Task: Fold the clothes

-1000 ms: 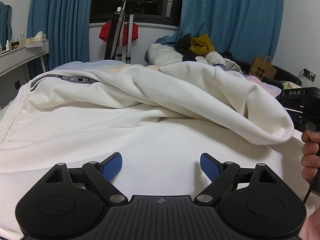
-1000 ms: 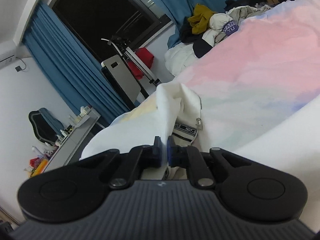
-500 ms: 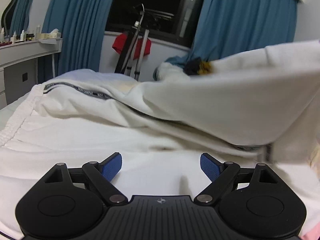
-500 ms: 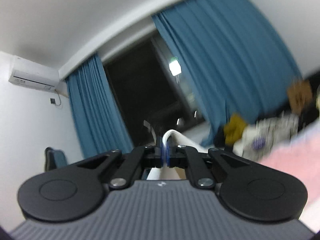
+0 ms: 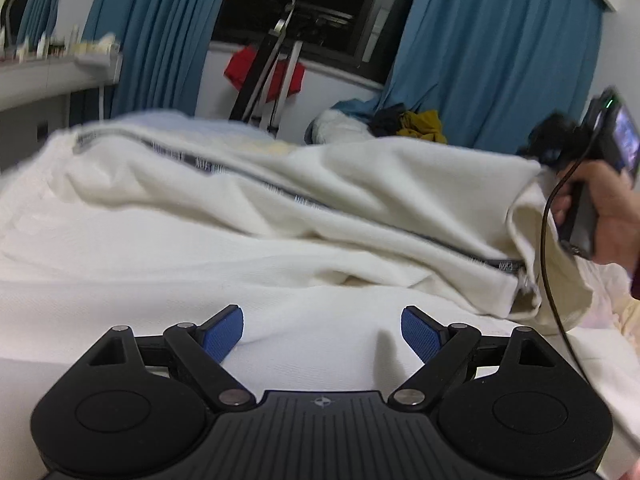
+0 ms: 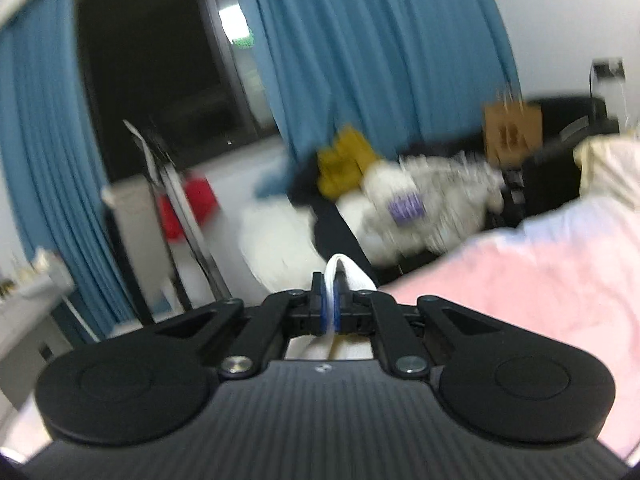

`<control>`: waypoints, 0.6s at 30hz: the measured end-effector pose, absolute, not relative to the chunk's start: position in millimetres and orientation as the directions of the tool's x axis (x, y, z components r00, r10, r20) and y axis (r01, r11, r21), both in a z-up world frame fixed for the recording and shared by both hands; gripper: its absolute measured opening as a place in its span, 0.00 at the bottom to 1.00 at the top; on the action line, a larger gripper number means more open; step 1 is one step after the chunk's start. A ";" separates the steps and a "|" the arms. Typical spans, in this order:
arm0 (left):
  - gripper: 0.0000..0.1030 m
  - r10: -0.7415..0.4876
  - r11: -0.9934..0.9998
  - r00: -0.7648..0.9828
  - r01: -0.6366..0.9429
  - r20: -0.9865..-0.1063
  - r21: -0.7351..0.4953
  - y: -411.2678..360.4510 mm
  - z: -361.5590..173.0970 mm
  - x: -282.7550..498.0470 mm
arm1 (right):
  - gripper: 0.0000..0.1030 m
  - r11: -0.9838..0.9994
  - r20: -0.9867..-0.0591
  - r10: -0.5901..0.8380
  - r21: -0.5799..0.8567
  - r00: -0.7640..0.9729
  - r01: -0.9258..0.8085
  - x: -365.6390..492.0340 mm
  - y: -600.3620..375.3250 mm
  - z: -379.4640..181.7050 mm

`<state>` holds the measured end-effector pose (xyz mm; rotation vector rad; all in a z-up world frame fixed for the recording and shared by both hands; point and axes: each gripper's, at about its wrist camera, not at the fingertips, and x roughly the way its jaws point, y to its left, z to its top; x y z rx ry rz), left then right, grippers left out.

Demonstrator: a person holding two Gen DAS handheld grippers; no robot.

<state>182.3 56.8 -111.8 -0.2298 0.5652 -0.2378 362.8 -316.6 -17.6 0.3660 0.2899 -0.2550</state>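
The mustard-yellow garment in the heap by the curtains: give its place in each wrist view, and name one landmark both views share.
Left wrist view: the mustard-yellow garment lies upper right of centre, on the far clothes heap, just above the lifted white garment.
Right wrist view: blurred, it sits at centre, slightly above the middle, above the right gripper, which is shut on a white fold.
Shared landmark: the red cloth under the dark window, left of the heap.

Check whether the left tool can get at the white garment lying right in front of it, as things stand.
Probably yes. The left tool is open with nothing between its pads, and the white garment lies spread just ahead, unobstructed. The right tool grips a fold off to the side.
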 end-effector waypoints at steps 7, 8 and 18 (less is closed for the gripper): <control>0.88 -0.307 0.935 0.813 0.160 -0.495 -0.317 61.9 -124.1 195.2 | 0.12 0.898 -0.375 -0.148 0.337 0.915 0.284 378.8 -367.9 -14.1; 0.88 -0.309 0.934 0.813 0.161 -0.493 -0.318 62.0 -124.9 196.3 | 0.21 0.898 -0.375 -0.125 0.351 0.919 0.266 372.4 -371.4 -12.0; 0.88 -0.311 0.933 0.816 0.163 -0.488 -0.321 61.1 -116.8 189.3 | 0.84 0.889 -0.363 -0.085 0.392 0.928 0.235 280.0 -384.5 -12.7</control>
